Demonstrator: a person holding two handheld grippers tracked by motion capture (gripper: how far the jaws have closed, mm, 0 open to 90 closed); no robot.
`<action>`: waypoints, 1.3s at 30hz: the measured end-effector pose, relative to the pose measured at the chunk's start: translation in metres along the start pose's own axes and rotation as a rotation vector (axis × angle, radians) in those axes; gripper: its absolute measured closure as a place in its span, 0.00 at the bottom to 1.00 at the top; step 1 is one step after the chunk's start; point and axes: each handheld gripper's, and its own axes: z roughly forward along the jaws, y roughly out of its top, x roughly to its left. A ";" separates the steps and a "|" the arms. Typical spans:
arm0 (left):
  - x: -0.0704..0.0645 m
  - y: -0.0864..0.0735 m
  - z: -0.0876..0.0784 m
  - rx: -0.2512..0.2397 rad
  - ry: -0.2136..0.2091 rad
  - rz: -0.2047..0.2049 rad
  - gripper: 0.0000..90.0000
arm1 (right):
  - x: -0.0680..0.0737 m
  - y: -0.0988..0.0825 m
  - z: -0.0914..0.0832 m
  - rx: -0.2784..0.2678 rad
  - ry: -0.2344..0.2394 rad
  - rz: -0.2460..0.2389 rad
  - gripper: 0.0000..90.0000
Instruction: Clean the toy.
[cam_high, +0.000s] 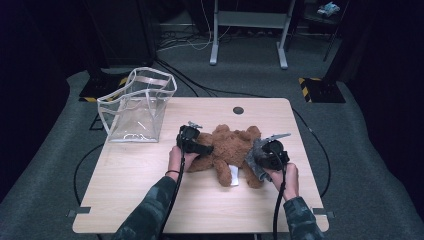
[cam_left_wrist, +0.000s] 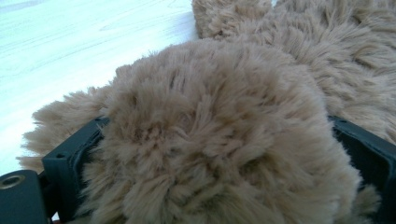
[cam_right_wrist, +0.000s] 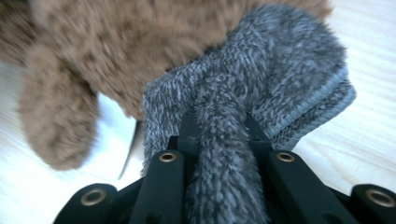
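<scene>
Two grippers on one brown teddy bear (cam_high: 227, 150), smack in the middle of the wooden table (cam_high: 140, 185). Starting far left: clear plastic bag (cam_high: 137, 105) standing upright and open at about 10 o'clock from the bear, well apart from it. Next over, left gripper (cam_high: 200, 148) at the bear's 9 o'clock side, clamped around a fat lump of tan fur (cam_left_wrist: 210, 140) that bulges out between the black jaws in the left gripper view. Can't tell which limb, way too fluffy. White tag (cam_high: 234, 176) sticking out under the bear at roughly 6 o'clock. Then right gripper (cam_high: 256, 162) at the bear's 4 o'clock, pinched nearly shut on a fold of grey fuzzy sock (cam_right_wrist: 261, 93), with the sock's ribbed cuff hanging off toward 3 o'clock in the right gripper view and the rest snug against the brown fur. Small dark grommet hole (cam_high: 238, 110) up at 12 o'clock near the table's far edge.
</scene>
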 end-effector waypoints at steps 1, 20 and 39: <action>0.000 0.000 0.000 0.001 0.000 -0.002 0.06 | -0.001 -0.002 0.002 0.007 -0.010 -0.009 0.84; 0.003 0.002 0.000 0.014 -0.014 -0.002 0.06 | -0.005 -0.018 -0.025 -0.101 -0.014 0.006 0.85; 0.003 0.005 0.001 0.021 -0.019 -0.014 0.06 | 0.012 -0.025 0.003 -0.011 0.008 -0.070 0.85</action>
